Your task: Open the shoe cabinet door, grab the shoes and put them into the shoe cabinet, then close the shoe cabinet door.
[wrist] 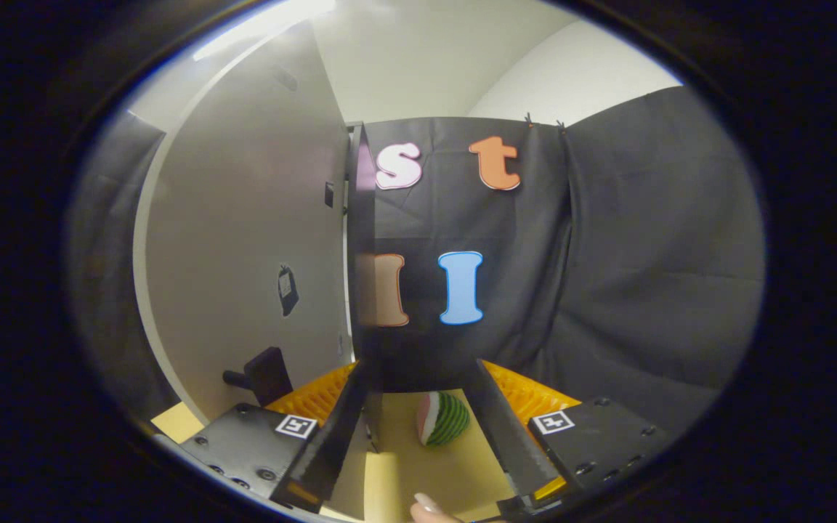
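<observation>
Spread and holding nothing, the gripper [418, 436] faces past a watermelon slice [443, 418] lying between its fingers, while the open cabinet door [244, 240] stands upright ahead-left.

Black cloth booth wall [644, 254] hung in folds behind a pale yellow counter [426, 472]; white plaster walls [418, 65] rose above (a bright ceiling light strip [266, 25] glared).
</observation>
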Demonstrator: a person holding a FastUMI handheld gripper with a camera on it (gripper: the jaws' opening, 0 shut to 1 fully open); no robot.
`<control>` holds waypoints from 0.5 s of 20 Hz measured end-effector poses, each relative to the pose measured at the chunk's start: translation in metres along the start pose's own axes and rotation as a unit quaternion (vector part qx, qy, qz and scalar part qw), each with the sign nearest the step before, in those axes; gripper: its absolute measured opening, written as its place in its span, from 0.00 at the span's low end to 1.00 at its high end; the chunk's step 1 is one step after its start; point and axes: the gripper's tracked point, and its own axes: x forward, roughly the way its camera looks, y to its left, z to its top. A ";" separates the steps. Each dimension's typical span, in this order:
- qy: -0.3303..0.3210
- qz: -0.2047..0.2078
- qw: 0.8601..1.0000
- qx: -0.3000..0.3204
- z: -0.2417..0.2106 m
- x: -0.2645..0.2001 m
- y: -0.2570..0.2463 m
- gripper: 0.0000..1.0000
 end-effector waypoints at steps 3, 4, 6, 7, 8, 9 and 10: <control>-0.001 0.004 1.000 -0.004 0.000 -0.004 0.021 0.92; -0.003 0.004 1.000 -0.006 0.000 -0.006 0.029 0.92; -0.005 0.003 1.000 -0.008 0.000 -0.010 0.048 0.92; -0.005 0.002 1.000 -0.006 -0.002 -0.012 0.058 0.92; -0.006 0.000 1.000 -0.004 -0.002 -0.013 0.067 0.92; -0.007 -0.003 1.000 0.000 -0.002 -0.015 0.077 0.92; -0.006 -0.006 1.000 0.005 -0.004 -0.015 0.085 0.92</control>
